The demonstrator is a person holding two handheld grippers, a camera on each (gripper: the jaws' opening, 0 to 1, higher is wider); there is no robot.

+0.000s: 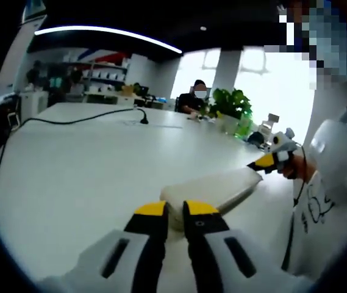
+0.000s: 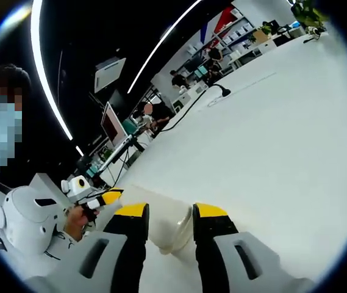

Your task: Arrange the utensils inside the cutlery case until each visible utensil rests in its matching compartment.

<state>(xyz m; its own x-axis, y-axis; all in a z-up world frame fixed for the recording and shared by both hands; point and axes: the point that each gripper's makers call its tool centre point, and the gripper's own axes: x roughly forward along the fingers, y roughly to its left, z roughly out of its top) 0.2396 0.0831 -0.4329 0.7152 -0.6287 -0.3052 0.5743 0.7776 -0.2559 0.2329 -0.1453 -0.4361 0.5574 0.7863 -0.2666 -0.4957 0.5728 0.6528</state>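
cutlery case [image 1: 213, 190], between left hand-held gripper [image 1: 176, 210] jaws (closed)

The cutlery case [image 1: 213, 189] is blurred; no utensils or compartments can be told, and its near end is hidden behind the left tongs [image 1: 175, 209]. In the right gripper view, the right tongs [image 2: 170, 210] cover the case's sides at 6 o'clock.

the cutlery case [image 1: 213, 189] lies on the worktop [image 1: 88, 165], between the two hand-held grippers, one at each end. behind it a cable [image 1: 69, 120] crosses the worktop, with a plant [image 1: 231, 104] at the far edge.
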